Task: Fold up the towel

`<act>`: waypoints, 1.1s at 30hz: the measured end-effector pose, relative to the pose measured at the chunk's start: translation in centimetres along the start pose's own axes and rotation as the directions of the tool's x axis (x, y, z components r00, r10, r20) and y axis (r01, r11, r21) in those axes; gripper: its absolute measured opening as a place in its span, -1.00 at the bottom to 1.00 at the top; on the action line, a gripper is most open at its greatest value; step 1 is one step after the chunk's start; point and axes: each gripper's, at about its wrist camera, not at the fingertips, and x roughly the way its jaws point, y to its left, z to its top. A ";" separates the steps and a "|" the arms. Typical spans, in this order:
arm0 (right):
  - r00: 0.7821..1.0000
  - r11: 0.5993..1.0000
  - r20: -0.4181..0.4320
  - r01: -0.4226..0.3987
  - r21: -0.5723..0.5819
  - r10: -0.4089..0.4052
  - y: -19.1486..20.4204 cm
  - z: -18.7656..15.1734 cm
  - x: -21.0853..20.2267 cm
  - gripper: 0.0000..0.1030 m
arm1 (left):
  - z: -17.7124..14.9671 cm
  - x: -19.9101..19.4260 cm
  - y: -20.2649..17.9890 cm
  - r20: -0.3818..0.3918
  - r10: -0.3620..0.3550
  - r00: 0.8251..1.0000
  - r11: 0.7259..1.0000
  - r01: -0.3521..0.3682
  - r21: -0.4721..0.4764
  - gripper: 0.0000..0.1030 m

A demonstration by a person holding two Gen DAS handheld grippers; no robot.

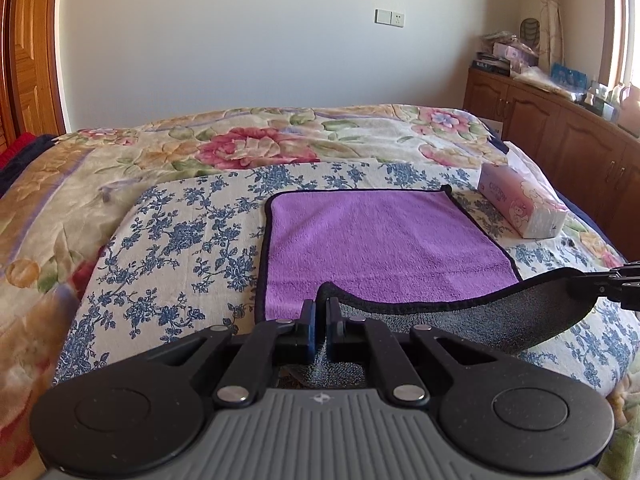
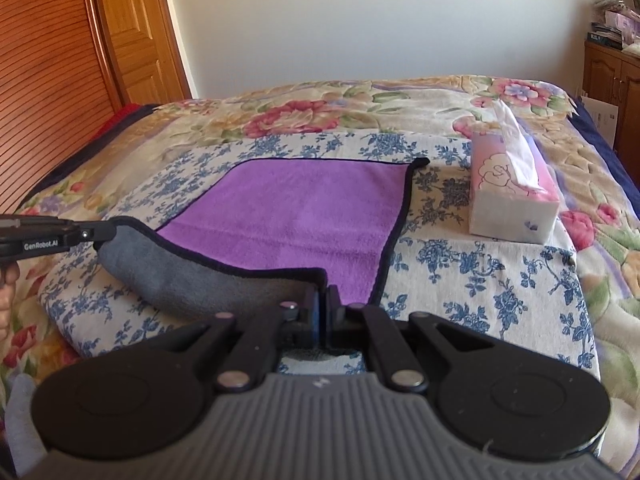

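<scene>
A purple towel [image 1: 380,240] with a dark hem and a grey underside lies on a blue-flowered cloth on the bed; it also shows in the right wrist view [image 2: 288,216]. My left gripper [image 1: 320,308] is shut on the towel's near left corner. My right gripper [image 2: 323,296] is shut on the near right corner. The near edge is lifted off the bed between them, and the grey underside [image 1: 500,316] sags towards me. The right gripper shows at the right edge of the left wrist view [image 1: 600,284], the left gripper at the left edge of the right wrist view [image 2: 100,236].
A pink tissue pack [image 1: 520,204] lies on the bed to the right of the towel, also in the right wrist view [image 2: 512,196]. A wooden cabinet [image 1: 560,128] stands along the right. A wooden door [image 2: 132,32] is at the far left.
</scene>
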 end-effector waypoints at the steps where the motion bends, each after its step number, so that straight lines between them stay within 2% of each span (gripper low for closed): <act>1: 1.000 1.000 0.001 0.002 -0.002 -0.002 -0.1 0.0 0.1 -0.93 | 0.0 0.0 0.0 0.004 0.001 1.000 1.000 -0.001 -0.002 -0.89; 33: 0.998 0.998 0.047 0.033 -0.060 -0.030 -1.7 3.1 3.8 -0.93 | 2.9 4.0 0.4 0.042 0.009 0.999 1.000 -0.010 0.008 -0.89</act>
